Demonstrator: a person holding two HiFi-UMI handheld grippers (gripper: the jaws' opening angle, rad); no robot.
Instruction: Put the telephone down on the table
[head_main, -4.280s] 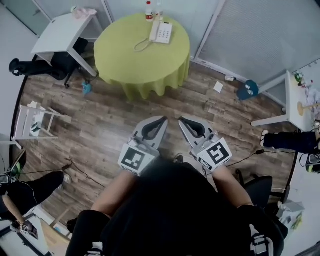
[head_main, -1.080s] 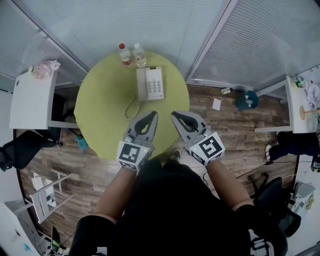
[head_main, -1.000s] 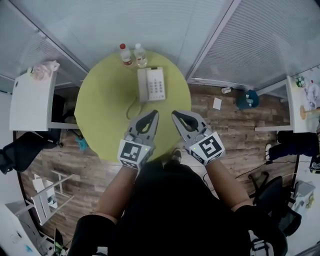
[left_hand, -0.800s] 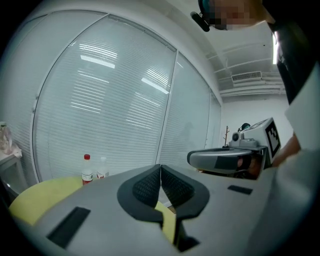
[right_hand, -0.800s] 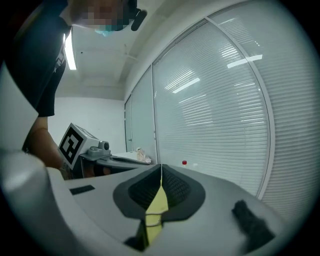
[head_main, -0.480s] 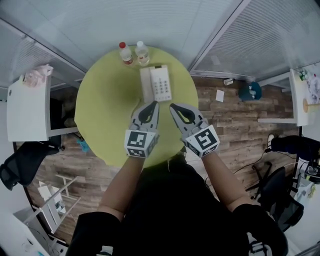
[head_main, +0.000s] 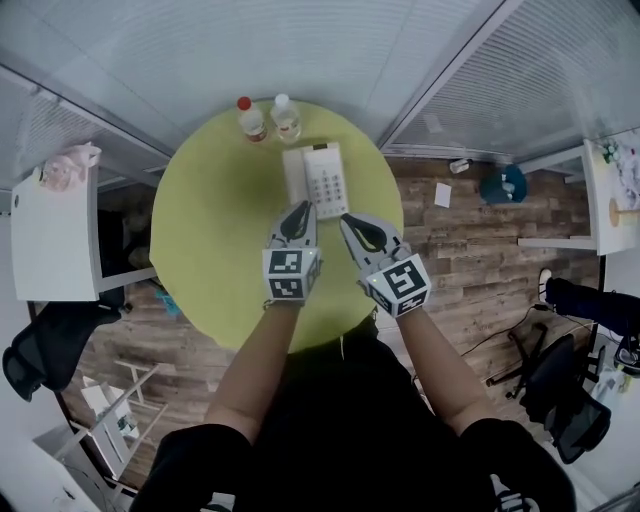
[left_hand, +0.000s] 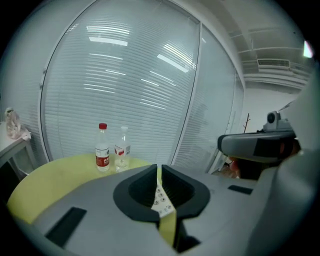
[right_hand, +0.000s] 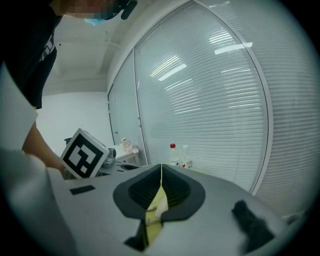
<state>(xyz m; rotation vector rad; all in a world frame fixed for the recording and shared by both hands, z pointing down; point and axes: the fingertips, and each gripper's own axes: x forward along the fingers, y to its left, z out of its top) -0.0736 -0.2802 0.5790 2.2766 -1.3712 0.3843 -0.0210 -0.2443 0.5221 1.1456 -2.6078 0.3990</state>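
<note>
Over the last few seconds the person has crossed the floor to the round yellow-green surface (head_main: 215, 235), which now fills the middle of the head view. The telephone (head_main: 322, 180) was well out of reach before and now lies just beyond both tools. It sits flat on the far half of the surface, handset along its left side, just near of the red-capped bottle (head_main: 250, 119) and the clear bottle (head_main: 286, 116). So the approach looks finished and the handling has yet to begin, since nothing has been lifted. The left hand-held gripper (head_main: 298, 210) has its jaws pressed together with nothing between them. Only a sliver of keypad shows through the slit in the left gripper view, and its tips reach the telephone's near edge — whether they touch it cannot be told. The right hand-held gripper (head_main: 352, 222) is likewise closed and empty, hanging just near and right of the telephone. Either tool would have to spread its jaws before taking hold.
</note>
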